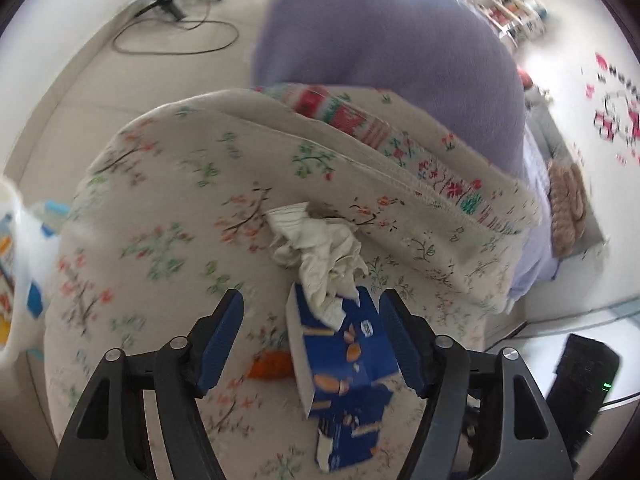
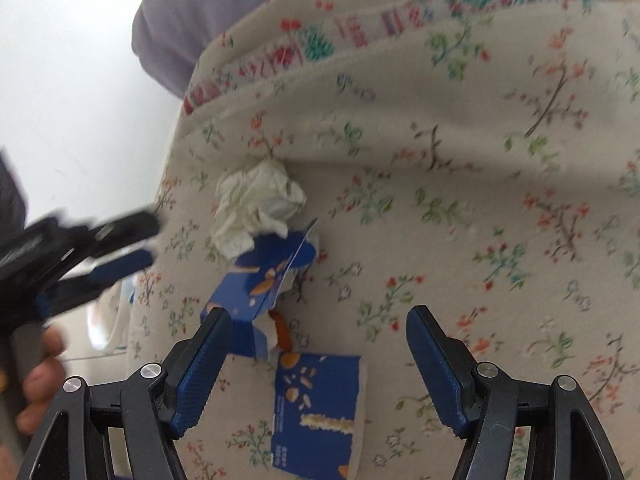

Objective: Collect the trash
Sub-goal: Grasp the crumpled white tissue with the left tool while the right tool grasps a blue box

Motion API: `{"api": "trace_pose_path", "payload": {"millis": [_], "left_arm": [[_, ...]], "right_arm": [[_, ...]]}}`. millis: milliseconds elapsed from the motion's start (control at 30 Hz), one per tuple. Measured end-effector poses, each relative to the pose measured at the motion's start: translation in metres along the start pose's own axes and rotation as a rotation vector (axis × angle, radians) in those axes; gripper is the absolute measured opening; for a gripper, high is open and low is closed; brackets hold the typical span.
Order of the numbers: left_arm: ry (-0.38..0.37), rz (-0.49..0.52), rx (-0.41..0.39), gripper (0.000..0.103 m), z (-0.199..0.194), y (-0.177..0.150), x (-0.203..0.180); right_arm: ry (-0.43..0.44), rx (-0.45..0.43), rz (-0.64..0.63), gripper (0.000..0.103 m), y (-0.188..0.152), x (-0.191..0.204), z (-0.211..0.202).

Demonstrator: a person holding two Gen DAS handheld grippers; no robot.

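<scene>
Left wrist cam: I'm hovering the left gripper (image 1: 312,344), jaws wide w/ nothing gripped, over the torn blue cardboard snack box (image 1: 344,354) and crumpled white tissue (image 1: 316,246) on the floral quilt (image 1: 160,220).

Right wrist cam: I'm holding the right gripper (image 2: 320,364) wide and empty above the second torn blue box piece (image 2: 318,410). I'd say we're pre-grasp; next move needs lowering and closing.

I can't read any text here. The blue snack box (image 1: 344,356) has a small white logo and print, too blurred to make out. The torn blue box piece (image 2: 318,408) carries small sideways print, illegible. The pink wall decal (image 1: 618,116) has dark letters, smeared.
</scene>
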State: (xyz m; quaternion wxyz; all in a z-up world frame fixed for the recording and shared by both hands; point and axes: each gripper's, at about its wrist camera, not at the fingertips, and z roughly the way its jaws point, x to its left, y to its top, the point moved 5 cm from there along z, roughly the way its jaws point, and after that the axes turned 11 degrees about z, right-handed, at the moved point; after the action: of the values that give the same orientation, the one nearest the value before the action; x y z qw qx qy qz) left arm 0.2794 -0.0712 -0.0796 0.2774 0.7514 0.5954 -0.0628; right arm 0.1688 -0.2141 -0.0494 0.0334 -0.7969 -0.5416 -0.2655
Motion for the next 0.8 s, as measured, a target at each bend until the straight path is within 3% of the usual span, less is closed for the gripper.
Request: {"api": "trace_pose_path", "payload": {"millis": [200,267,333,367,500,800], "left_arm": [[0.006,0.002,0.003,0.073,0.038,0.016,-0.015],[0.04,0.033,0.005,0.07,0.045,0.017,-0.017],[0.055,0.041,0.021,0.049,0.053,0.016,-0.015],[0.048,0.031,0.034,0.034,0.055,0.014,-0.012],[0.039,0.019,0.028,0.018,0.053,0.013,-0.003],[0.004,-0.012,-0.04,0.013,0.006,0.011,0.022]], "right_arm": [[0.008,0.039,0.004,0.077,-0.007,0.006,0.013],[0.002,0.046,-0.003,0.077,-0.009,0.009,0.016],[0.001,0.047,-0.005,0.077,-0.009,0.011,0.017],[0.002,0.047,-0.006,0.077,-0.009,0.012,0.018],[0.004,0.046,0.002,0.077,-0.009,0.014,0.023],[0.055,0.071,0.073,0.077,-0.001,0.013,0.04]]}}
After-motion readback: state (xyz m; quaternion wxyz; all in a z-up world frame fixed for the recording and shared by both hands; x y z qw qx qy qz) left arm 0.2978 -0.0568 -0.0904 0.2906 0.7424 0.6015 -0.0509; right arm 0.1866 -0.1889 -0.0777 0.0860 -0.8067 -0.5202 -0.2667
